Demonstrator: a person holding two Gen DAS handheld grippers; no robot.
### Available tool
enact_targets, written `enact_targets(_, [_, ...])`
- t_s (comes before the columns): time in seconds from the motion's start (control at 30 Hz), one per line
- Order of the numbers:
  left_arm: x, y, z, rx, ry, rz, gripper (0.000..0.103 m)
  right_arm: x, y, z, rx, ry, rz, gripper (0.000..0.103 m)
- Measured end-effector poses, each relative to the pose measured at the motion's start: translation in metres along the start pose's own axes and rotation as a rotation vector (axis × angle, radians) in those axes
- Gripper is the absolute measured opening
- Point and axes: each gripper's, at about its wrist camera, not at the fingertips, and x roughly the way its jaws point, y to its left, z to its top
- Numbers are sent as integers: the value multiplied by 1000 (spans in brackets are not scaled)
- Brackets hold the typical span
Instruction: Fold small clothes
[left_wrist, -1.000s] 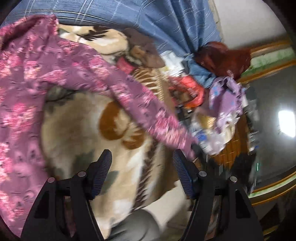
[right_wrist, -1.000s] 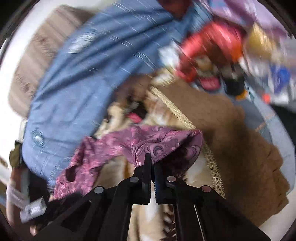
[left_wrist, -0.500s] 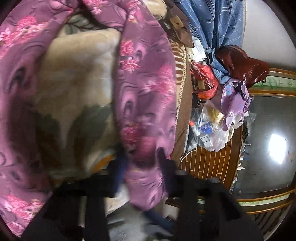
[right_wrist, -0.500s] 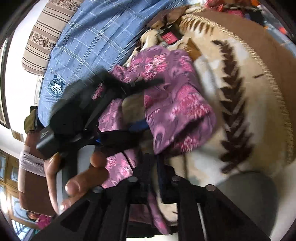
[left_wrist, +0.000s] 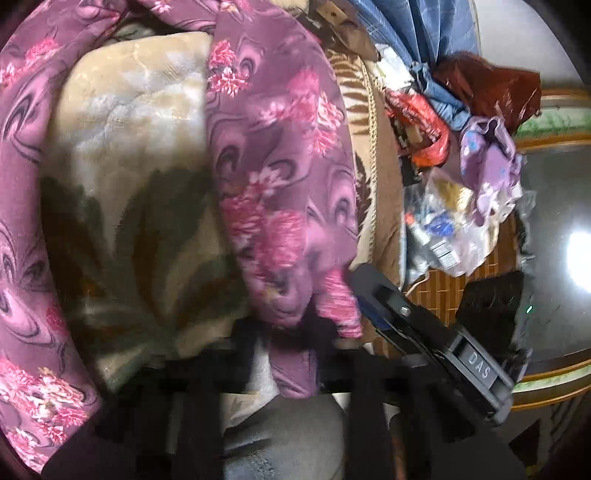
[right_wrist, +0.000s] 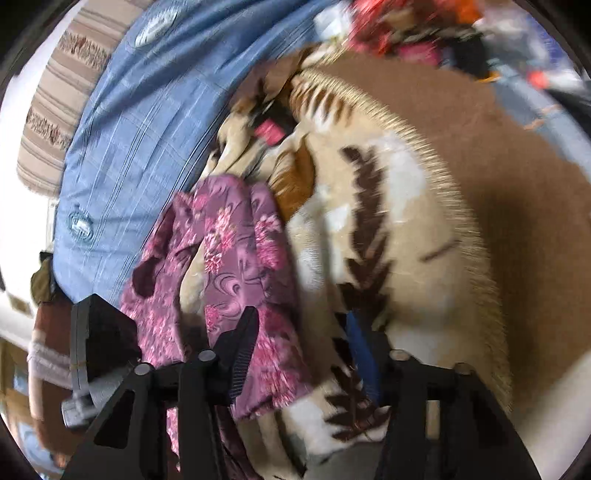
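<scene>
Pinching the purple flowered cloth, your left gripper has just squeezed shut on its end at 6 o'clock. Your right gripper stands partly open, the cloth between its fingers, over the fuzzy cream and brown blanket.

Beige blanket w/ brown leaves, blue checked sheet

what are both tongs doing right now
left tongs: shut on the purple floral garment
right tongs: open, just been closing, garment edge and blanket between them
</scene>
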Motion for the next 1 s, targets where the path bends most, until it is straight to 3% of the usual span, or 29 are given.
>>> enact_targets(0.03, [-6, -4, -1, 16, -21, -3, 5, 3, 3, 0, -7, 18, 14, 21])
enact_targets(0.07, [-14, -8, -3, 26, -41, -7, 5, 4, 9, 0, -25, 29, 17, 7])
enact_targets(0.13, [-36, -17, -6, 53, -85, -20, 4, -5, 24, -2, -68, 16, 14, 5])
enact_targets(0.23, [-89, -24, -12, 85, -160, -46, 4, -27, 59, -7, -135, -9, 81, 5])
enact_targets(0.33, [-162, -17, -24, 153, -266, 2, 4, -39, 119, -24, -241, -18, 144, 4])
enact_targets(0.43, [-226, 15, -34, 221, -316, 116, 4, -26, 179, -53, -322, 21, 190, 4])
enact_targets(0.53, [-258, 57, -29, 238, -329, 206, 4, 9, 229, -88, -369, 80, 216, 4])
enact_targets(0.7, [-272, 146, -43, 189, -318, 290, 4, 87, 270, -145, -360, 215, 219, 4])
enact_targets(0.77, [-266, 178, -56, 163, -345, 365, 7, 109, 275, -167, -376, 248, 190, 2])
enact_targets(0.87, [-258, 225, -72, 94, -416, 593, 23, 147, 277, -197, -429, 303, 62, 8])
enact_targets(0.93, [-260, 250, -82, 30, -437, 676, 30, 152, 280, -205, -464, 295, 3, 11])
enact_targets(0.97, [-264, 257, -87, 8, -458, 695, 36, 153, 284, -207, -491, 284, -26, 22])
enact_targets(1.0, [-268, 260, -92, -3, -488, 723, 39, 152, 287, -209, -515, 269, -53, 40])
